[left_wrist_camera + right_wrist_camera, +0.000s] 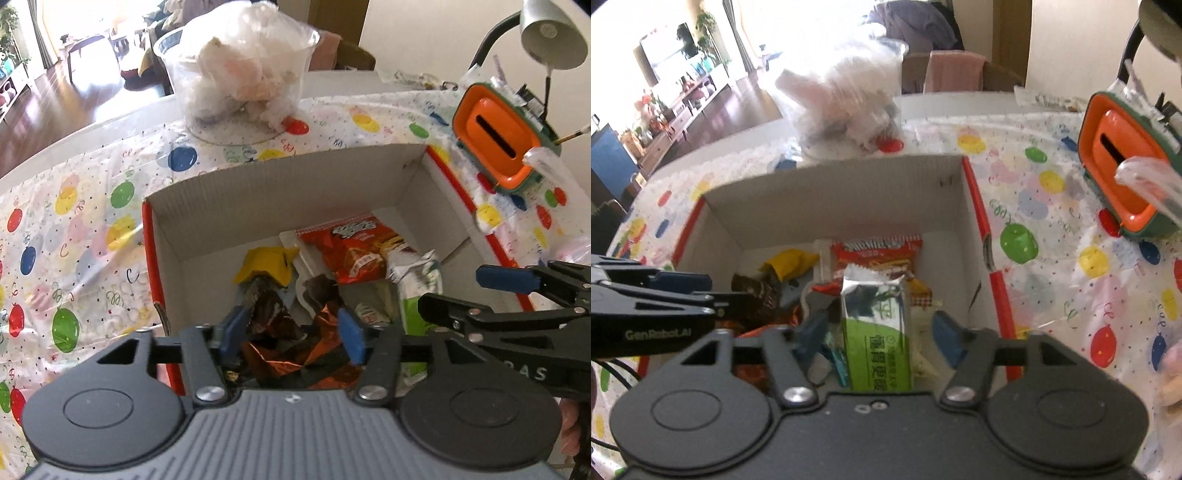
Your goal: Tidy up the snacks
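Hovering over the box [280, 177], the left gripper [291, 334] stands spread around crinkled orange foil [295, 354], not pinching it. Over to the right wrist view: the right gripper [877, 332] is spread too, a green pack [877, 332] upright between its fingers [943, 332], snacks piled inside the box [834, 192].
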The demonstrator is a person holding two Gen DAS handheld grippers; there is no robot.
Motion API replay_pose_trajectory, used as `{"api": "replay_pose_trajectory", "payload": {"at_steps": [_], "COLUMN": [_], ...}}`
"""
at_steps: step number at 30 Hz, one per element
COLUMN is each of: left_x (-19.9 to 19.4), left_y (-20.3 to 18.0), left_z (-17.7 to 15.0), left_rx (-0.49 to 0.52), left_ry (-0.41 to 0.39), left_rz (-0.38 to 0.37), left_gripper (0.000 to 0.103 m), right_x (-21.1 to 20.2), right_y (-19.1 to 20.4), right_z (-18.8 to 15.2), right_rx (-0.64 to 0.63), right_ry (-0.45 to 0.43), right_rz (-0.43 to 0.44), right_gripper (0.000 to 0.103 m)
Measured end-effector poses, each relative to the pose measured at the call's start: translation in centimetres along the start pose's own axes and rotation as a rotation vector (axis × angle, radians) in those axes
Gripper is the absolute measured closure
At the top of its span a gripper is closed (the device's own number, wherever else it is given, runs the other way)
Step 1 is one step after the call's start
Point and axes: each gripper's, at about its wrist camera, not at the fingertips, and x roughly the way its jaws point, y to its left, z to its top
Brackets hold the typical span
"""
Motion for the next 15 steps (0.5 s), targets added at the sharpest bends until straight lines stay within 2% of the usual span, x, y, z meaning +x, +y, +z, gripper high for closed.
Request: {"api": "replay_pose_trajectory", "payload": {"at_steps": [1, 6, 11, 13, 15], "left_x": [-0.4, -1.9, -3.7, -4.5, -5.4], "left_y": [0.0, 0.0, 0.1, 0.1, 0.1], "left_z": [-0.1, -0.6, -1.2, -1.6, -2.0], "left_rx": [-0.001, -0.002, 0.000, 0.000, 0.007], "left_ry": [-0.012, -0.051, -0.100, -0.114, -0.132], "left_rz": [-0.002, -0.009, 0.004, 0.000, 0.001], "left_gripper": [0.039, 0.039, 0.032, 0.032, 0.032], "right_x": [-0.4, -2.2, -4.1, -4.8, -5.4], "right_y": [0.1, 0.0, -0.1, -0.2, -0.3], "right_z": [0.0, -0.4, -0.7, -0.9, -1.1], "right_rx": [-0.003, 0.004, 0.001, 0.004, 0.013], "right_ry": [-0.005, -0.038, -0.090, -0.115, -0.141], "right_rz": [0.007, 0.034, 0.049, 0.045, 0.041], "right_gripper": [0.031, 0.020, 0.012, 0.004, 0.004]}}
